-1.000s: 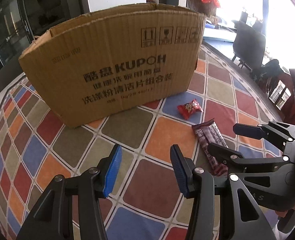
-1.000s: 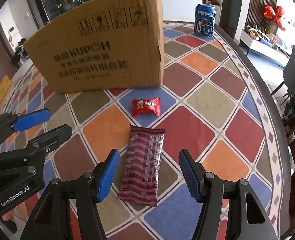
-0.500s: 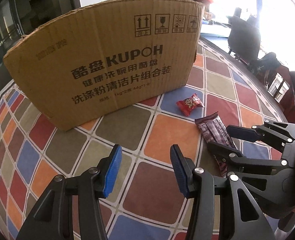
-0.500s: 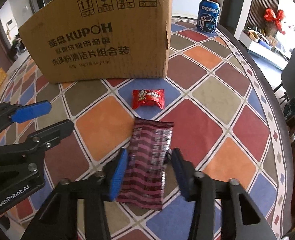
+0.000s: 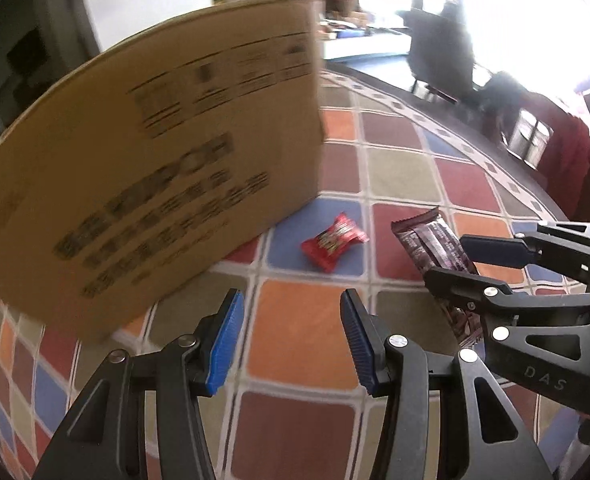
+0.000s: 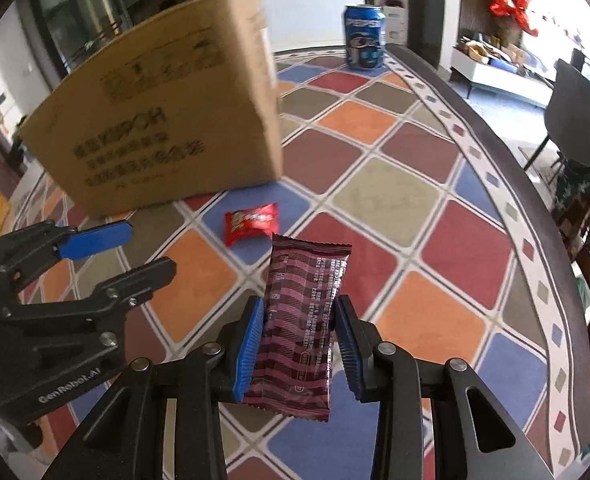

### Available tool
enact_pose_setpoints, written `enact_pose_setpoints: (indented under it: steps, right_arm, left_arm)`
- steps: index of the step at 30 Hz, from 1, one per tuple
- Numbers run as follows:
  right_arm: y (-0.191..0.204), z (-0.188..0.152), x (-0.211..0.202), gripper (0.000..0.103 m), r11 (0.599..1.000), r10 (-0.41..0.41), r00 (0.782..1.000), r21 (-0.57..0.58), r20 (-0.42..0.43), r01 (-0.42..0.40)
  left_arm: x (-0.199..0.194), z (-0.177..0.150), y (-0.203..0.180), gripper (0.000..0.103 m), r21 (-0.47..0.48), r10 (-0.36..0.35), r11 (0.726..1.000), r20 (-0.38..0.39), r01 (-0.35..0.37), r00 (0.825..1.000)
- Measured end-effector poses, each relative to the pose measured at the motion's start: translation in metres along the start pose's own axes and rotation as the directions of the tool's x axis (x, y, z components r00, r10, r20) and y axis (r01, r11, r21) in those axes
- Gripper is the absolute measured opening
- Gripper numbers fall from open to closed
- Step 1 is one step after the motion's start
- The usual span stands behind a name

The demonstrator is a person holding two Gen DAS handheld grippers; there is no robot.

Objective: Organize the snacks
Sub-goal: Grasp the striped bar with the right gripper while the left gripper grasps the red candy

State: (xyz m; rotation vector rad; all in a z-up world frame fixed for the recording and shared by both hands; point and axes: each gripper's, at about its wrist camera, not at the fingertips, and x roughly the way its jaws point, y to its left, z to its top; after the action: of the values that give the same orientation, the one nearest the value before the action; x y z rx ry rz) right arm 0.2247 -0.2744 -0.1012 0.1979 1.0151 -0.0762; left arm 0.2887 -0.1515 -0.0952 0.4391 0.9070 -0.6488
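Observation:
My right gripper (image 6: 299,322) is shut on a maroon striped snack bar (image 6: 301,320) and holds it lifted over the tablecloth; the bar also shows in the left wrist view (image 5: 435,246). A small red candy packet (image 6: 251,222) lies on a blue tile just beyond it, in front of the open cardboard box (image 6: 167,128). My left gripper (image 5: 291,336) is open and empty above an orange tile; the red packet (image 5: 333,242) and the box (image 5: 155,184) lie ahead of it.
A blue Pepsi can (image 6: 363,36) stands at the far edge of the round table with the checkered cloth (image 6: 415,208). Dark chairs (image 6: 575,124) stand beyond the table's right edge.
My right gripper closed on the maroon bar and lifted it off the cloth. My left gripper swung right, toward the red packet, still open.

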Motion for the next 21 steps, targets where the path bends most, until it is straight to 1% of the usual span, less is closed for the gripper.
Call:
enact_pose_setpoints:
  steps: [2, 10, 13, 17, 19, 21]
  right_arm:
    - [-0.006, 0.001, 0.0, 0.038, 1.0, -0.001, 1.0, 0.018, 0.004, 0.001]
    - [-0.029, 0.003, 0.003, 0.038, 0.997, -0.005, 1.0, 0.08, 0.005, 0.004]
    - [-0.034, 0.004, 0.003, 0.038, 0.996, -0.001, 1.0, 0.094, 0.011, 0.0]
    - [-0.038, 0.007, 0.005, 0.038, 0.994, 0.01, 1.0, 0.104, 0.019, -0.012]
    - [-0.039, 0.007, 0.005, 0.038, 0.994, 0.01, 1.0, 0.106, 0.024, -0.012]
    - [-0.041, 0.007, 0.005, 0.038, 0.994, 0.013, 1.0, 0.112, 0.026, -0.016]
  left_arm:
    - [0.007, 0.006, -0.006, 0.049, 0.036, -0.004, 0.999, -0.002, 0.004, 1.0]
    - [0.033, 0.019, -0.021, 0.049, 0.106, 0.004, 0.994, -0.032, 0.0, 0.999]
    - [0.039, 0.025, -0.024, 0.049, 0.116, 0.01, 0.993, -0.033, -0.006, 0.999]
    - [0.046, 0.032, -0.025, 0.049, 0.108, 0.008, 0.994, -0.036, -0.004, 0.999]
    - [0.048, 0.034, -0.026, 0.044, 0.102, -0.001, 0.995, -0.043, 0.005, 0.999]
    - [0.051, 0.037, -0.027, 0.033, 0.096, -0.012, 0.995, -0.053, 0.017, 0.998]
